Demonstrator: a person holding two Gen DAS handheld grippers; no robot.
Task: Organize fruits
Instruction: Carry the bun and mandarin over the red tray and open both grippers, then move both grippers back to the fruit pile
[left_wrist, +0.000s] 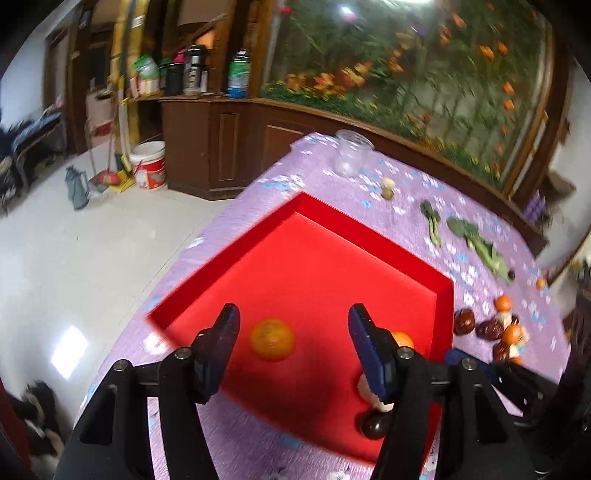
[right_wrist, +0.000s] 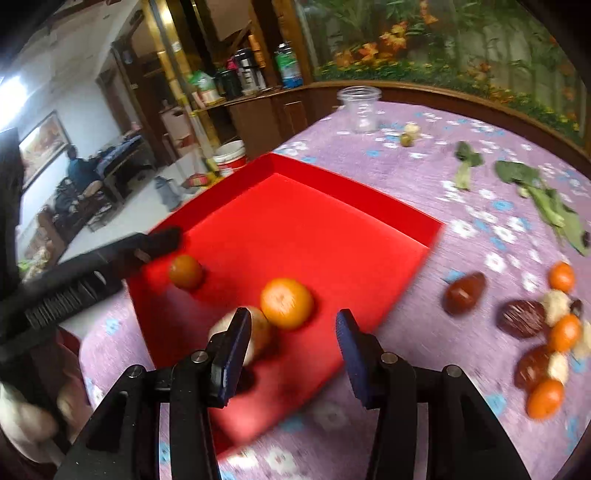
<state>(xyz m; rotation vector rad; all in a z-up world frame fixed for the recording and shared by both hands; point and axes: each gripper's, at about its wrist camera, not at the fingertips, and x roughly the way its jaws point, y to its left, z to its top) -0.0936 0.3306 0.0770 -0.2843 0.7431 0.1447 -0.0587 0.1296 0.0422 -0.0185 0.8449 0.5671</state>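
Observation:
A red tray (left_wrist: 369, 236) (right_wrist: 332, 199) lies on the purple flowered cloth. In it lie an orange (left_wrist: 272, 339) (right_wrist: 185, 271), a second orange (right_wrist: 286, 303) (left_wrist: 403, 339), a pale round fruit (right_wrist: 260, 332) (left_wrist: 369, 395) and a dark one (left_wrist: 373, 424). My left gripper (left_wrist: 293, 328) is open and empty above the tray, over the first orange; its arm shows in the right wrist view (right_wrist: 110, 258). My right gripper (right_wrist: 291, 330) is open and empty above the tray's near corner. A pile of oranges, dark dates and pale fruits (right_wrist: 546, 343) (left_wrist: 498, 328) lies on the cloth right of the tray.
A clear plastic jar (left_wrist: 351, 153) (right_wrist: 360, 109) stands at the table's far edge, two small fruits (right_wrist: 409, 134) near it. Green leafy vegetables (left_wrist: 476, 240) (right_wrist: 539, 195) lie at the far right. The table edge drops to the floor on the left; a wooden cabinet (left_wrist: 221, 144) stands behind.

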